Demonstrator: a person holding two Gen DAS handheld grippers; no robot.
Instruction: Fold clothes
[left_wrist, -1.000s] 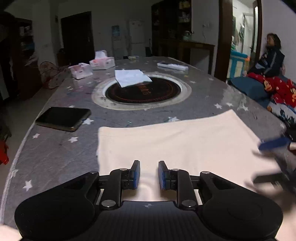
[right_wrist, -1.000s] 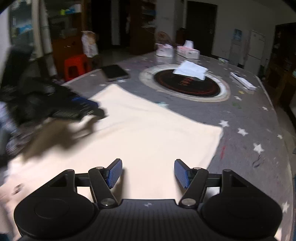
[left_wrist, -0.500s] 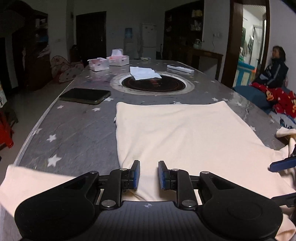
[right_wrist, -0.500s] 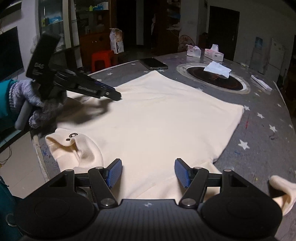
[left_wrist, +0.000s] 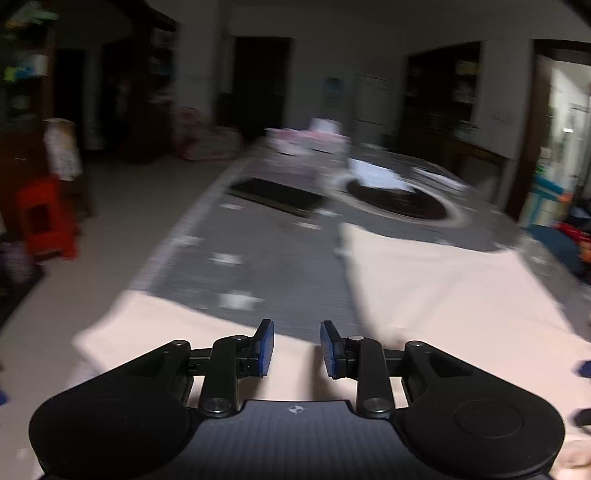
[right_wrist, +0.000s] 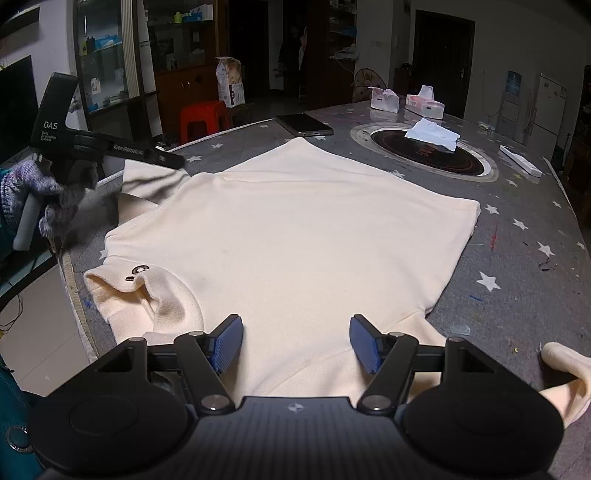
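Jaws apart on both grippers above a cream fabric shirt (right_wrist: 295, 236) lying flat on the grey star-patterned table (right_wrist: 517, 266).

Left gripper (left_wrist: 297, 349) is opening over a sleeve at the near left edge, nothing between its blue pads, its view blurred. Right gripper (right_wrist: 295, 341) stands wide over the near hem, gripping nothing. Far off lie a dark phone (right_wrist: 304, 124) and white tissue (right_wrist: 432, 134). One sleeve (right_wrist: 565, 373) is cut off at right.

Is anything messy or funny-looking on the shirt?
Yes. The cream shirt lies mostly flat, but its collar is rumpled and flipped up at the table edge, and one sleeve hangs curled off the near side instead of lying spread out.
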